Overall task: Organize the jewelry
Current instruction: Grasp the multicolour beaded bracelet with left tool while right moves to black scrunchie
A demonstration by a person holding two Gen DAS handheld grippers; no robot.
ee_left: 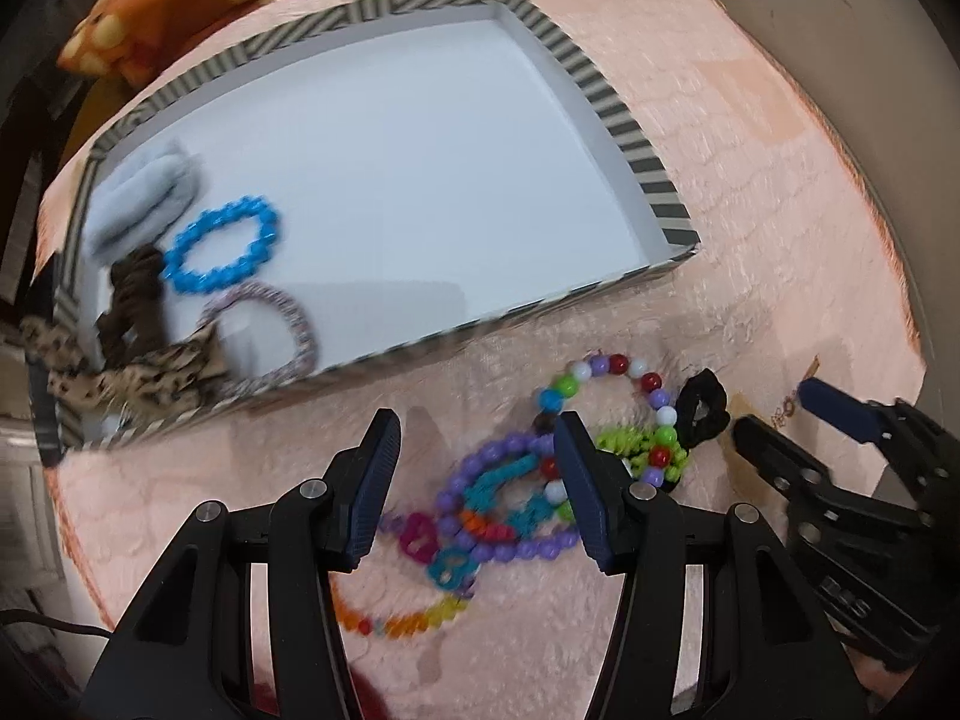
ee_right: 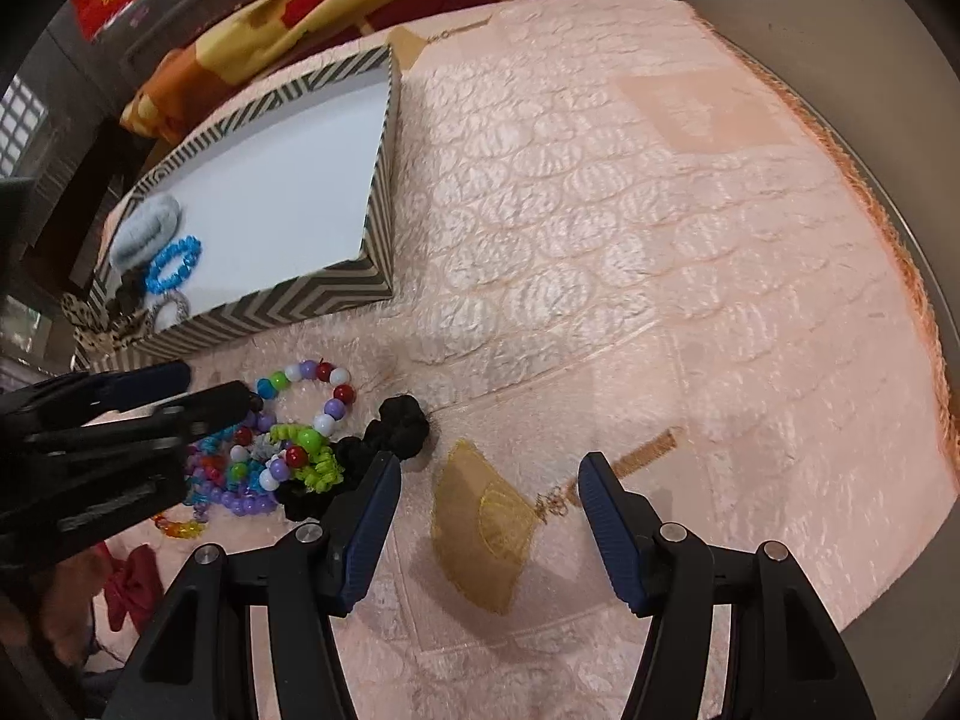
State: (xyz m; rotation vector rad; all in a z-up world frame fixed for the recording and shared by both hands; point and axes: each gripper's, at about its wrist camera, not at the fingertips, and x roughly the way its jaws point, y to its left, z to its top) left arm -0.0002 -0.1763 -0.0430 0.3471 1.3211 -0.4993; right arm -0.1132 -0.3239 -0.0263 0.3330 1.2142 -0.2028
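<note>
Your left claw [ee_left: 477, 456] gapes wide over the bracelet pile [ee_left: 510, 480].
Your right claw [ee_right: 489, 486] gapes wide too, apparently holding nothing, near the black scrunchie [ee_right: 396, 420].

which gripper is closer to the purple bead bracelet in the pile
Left. The left gripper hangs open right above the purple bead bracelet, its fingers on either side of it. The right gripper is open off to the side, beyond the black scrunchie.

Bracelet pile [ee_left: 516, 480] lies before the box [ee_left: 624, 120], on the cloth [ee_right: 660, 270].
</note>
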